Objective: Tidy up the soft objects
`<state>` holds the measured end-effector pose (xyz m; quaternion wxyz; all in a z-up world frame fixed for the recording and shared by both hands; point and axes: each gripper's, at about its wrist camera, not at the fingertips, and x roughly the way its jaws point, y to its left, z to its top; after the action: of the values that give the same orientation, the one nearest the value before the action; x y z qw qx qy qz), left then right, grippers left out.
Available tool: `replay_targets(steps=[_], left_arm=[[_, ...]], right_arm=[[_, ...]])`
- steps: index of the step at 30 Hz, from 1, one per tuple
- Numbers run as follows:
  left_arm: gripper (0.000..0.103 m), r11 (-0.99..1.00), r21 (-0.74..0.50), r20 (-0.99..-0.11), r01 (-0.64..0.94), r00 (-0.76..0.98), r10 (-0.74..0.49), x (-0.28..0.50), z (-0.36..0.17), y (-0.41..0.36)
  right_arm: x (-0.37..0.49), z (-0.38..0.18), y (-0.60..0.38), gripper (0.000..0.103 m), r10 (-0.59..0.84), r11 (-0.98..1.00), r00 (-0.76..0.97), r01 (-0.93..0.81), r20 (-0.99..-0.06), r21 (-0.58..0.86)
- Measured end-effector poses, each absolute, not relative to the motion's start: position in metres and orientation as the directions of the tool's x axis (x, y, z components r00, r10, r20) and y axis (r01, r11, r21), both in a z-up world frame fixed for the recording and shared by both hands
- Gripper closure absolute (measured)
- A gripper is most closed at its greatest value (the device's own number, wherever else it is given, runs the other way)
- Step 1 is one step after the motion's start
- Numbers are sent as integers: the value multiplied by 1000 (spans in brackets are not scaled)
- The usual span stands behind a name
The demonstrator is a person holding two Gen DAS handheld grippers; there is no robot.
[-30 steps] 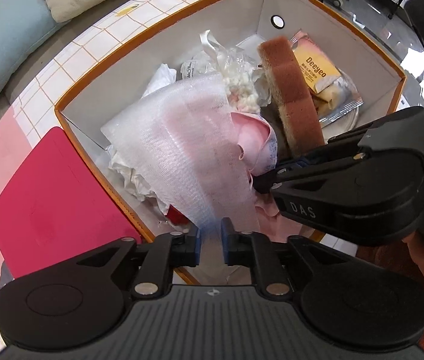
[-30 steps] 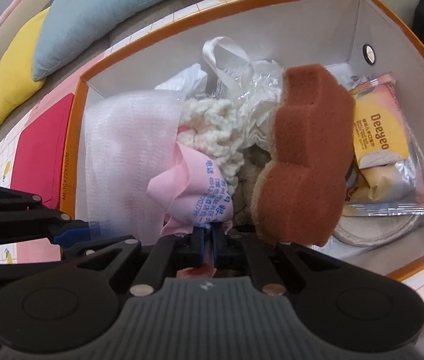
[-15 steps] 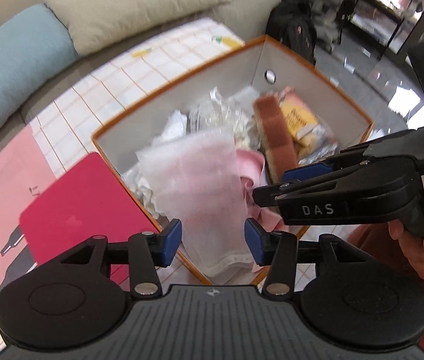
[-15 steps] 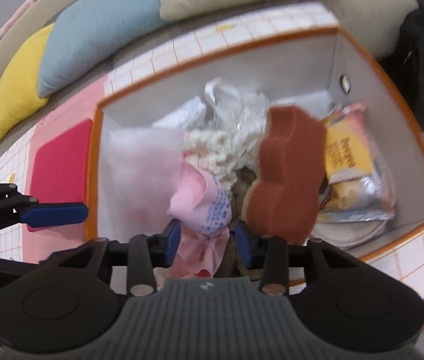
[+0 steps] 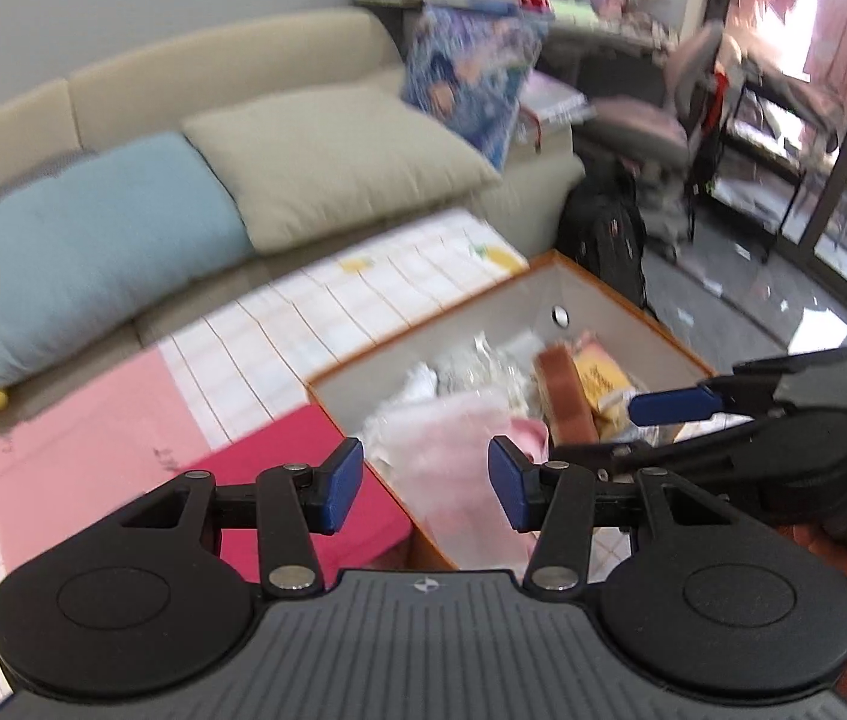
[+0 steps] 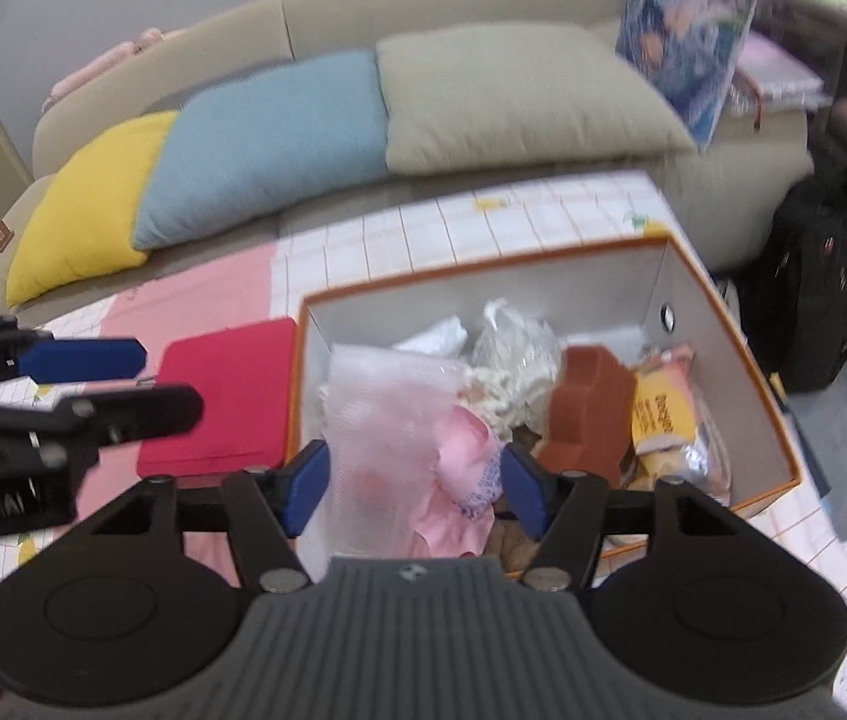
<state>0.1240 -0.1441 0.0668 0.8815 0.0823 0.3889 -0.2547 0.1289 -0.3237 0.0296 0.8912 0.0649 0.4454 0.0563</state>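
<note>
Red pad [image 6: 219, 393] left of orange-rimmed box [image 6: 717, 324] on counter. In box, left to right: white mesh sheet [image 6: 375, 414], pink bag [image 6: 465, 456], brown sponge [image 6: 588, 414] on edge, yellow snack pack [image 6: 660, 414]; bottom items unclear. Left claw [image 5: 423, 483] spread, empty. Right claw [image 6: 417, 489] just been opening, nothing gripped

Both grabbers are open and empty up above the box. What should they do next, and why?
Probably reach for the red pad lying flat on the mat beside the orange-rimmed box. Both the left gripper and the right gripper have just been opening, with nothing between their fingers, and the mesh sheet and pink bag already lie inside. The pad seems the only soft thing left outside.
</note>
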Motion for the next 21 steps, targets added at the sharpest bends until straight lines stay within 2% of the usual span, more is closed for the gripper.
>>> replay_targets(steps=[6, 11, 13, 16, 21], left_arm=[[46, 887, -54, -634, 458, 671, -385, 99, 86, -118], [46, 916, -67, -588, 394, 727, -356, 84, 91, -97], [39, 925, -65, -573, 374, 745, -341, 77, 89, -89], [31, 936, -13, -529, 351, 792, -305, 63, 84, -83], [18, 959, 24, -488, 284, 840, -236, 40, 75, -71]], right_arm=[[100, 47, -305, 30, 142, 990, 681, -80, -718, 120], [83, 56, -293, 30, 126, 992, 735, -75, -666, 105], [75, 59, -290, 28, 117, 992, 754, -63, -646, 106], [62, 64, -284, 15, 83, 995, 781, -30, -619, 96], [42, 63, -275, 8, 35, 997, 803, 8, -595, 71]])
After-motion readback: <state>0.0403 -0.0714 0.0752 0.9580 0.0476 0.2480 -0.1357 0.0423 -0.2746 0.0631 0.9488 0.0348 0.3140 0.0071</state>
